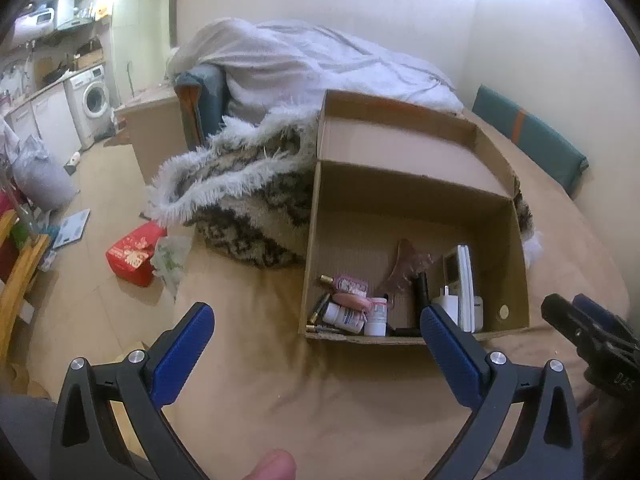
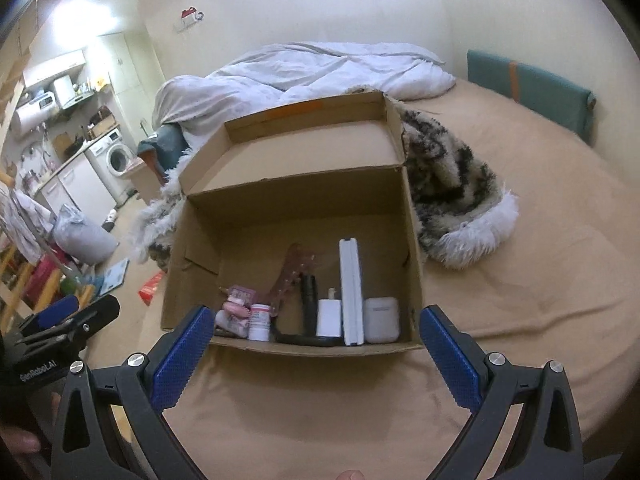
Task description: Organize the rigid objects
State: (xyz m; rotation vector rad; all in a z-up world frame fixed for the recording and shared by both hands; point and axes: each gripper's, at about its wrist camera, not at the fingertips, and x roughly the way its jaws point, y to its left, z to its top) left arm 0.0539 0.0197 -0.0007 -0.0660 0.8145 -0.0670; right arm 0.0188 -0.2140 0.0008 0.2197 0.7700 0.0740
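Note:
An open cardboard box (image 1: 516,248) (image 2: 412,248) stands on the tan bed. Small rigid items lie along its near wall: a white earbud case (image 2: 382,319), a white flat device (image 2: 351,292) (image 1: 466,284), a white charger (image 2: 329,317), a black tube (image 2: 309,292), a white pill bottle (image 2: 259,321) (image 1: 376,316), pink items (image 2: 236,312) (image 1: 352,300) and a pink comb (image 2: 290,276). My left gripper (image 1: 316,338) is open and empty, just short of the box's near left corner. My right gripper (image 2: 316,338) is open and empty before the box's near wall.
A furry patterned throw (image 1: 240,196) (image 2: 452,188) lies behind and beside the box. A white duvet (image 2: 320,68) is heaped at the far end. A teal cushion (image 2: 528,84) leans on the wall. The bed's left edge drops to a floor with a red box (image 1: 134,254).

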